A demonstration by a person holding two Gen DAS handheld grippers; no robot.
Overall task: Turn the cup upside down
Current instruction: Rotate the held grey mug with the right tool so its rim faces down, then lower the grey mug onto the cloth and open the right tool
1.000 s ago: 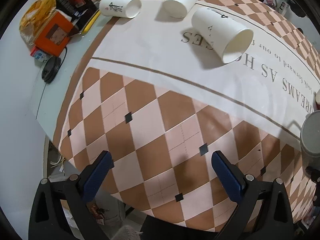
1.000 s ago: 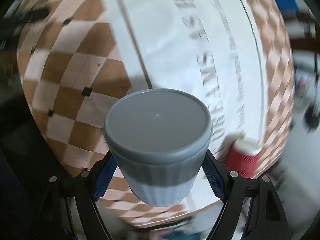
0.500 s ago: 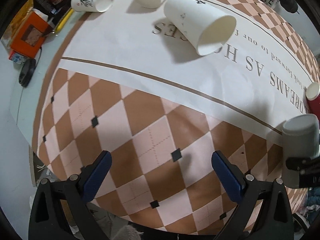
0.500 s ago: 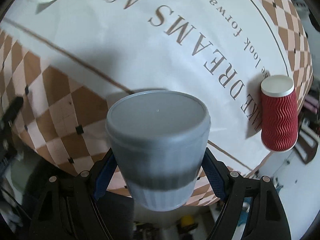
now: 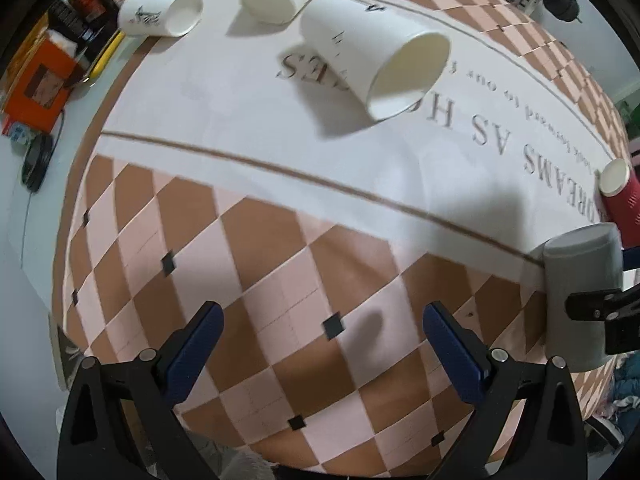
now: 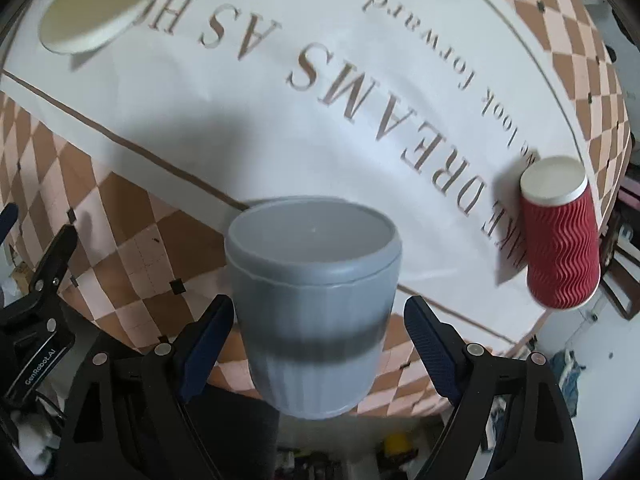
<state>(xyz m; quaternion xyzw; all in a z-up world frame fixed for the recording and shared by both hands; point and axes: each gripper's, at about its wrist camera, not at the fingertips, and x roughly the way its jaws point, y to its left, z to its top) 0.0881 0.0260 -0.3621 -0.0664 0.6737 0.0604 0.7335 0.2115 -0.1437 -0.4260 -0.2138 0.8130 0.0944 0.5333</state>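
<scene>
My right gripper (image 6: 318,332) sits nearest, its two blue ribbed pads closed against the sides of the grey ribbed plastic cup (image 6: 314,304), which I carry with its flat base turned toward the camera, above the near edge of the table. From the left wrist view the same cup (image 5: 580,300) shows at the right edge, pinched in black gripper arms, off the cloth. My left gripper (image 5: 322,344) hangs wide apart with nothing between its blue pads, over the brown-and-pink checked tablecloth (image 5: 280,264). Beyond the checks runs a smooth white band printed with large grey lettering. On it to the right lies a red corrugated paper cup (image 6: 560,240) with a white rim. Farther off a white paper cup (image 5: 376,56) lies on its side, mouth toward me, with two more white paper cups (image 5: 160,14) tipped over behind it.
</scene>
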